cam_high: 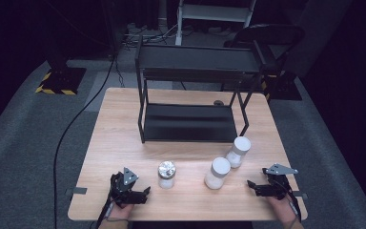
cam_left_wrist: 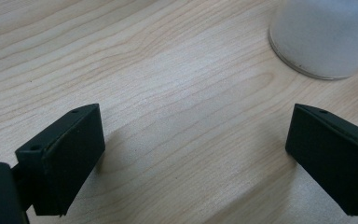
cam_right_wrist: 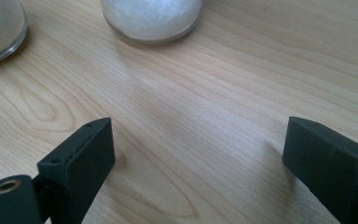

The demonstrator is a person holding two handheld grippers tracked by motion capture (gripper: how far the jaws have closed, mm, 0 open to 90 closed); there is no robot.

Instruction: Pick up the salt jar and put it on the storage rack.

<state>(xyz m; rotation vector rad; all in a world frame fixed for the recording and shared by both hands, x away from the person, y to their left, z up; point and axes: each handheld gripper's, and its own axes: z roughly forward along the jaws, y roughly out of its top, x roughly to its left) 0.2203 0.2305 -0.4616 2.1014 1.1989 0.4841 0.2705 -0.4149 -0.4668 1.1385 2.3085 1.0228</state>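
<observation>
Resting both spread, empty grippers, left and right, you face three jars; next, probably reach for the nearest jar.

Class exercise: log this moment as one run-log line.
left gripper: open, empty | right gripper: open, empty | jars: silver-lid, two white-lid, upright on table | shelf: empty

High view: overhead, facing forward and down on whole table. Gripper views: low, close to tabletop, looking along own jaws. Shared with left: silver-lidded jar. With right: white-lidded jars.
</observation>
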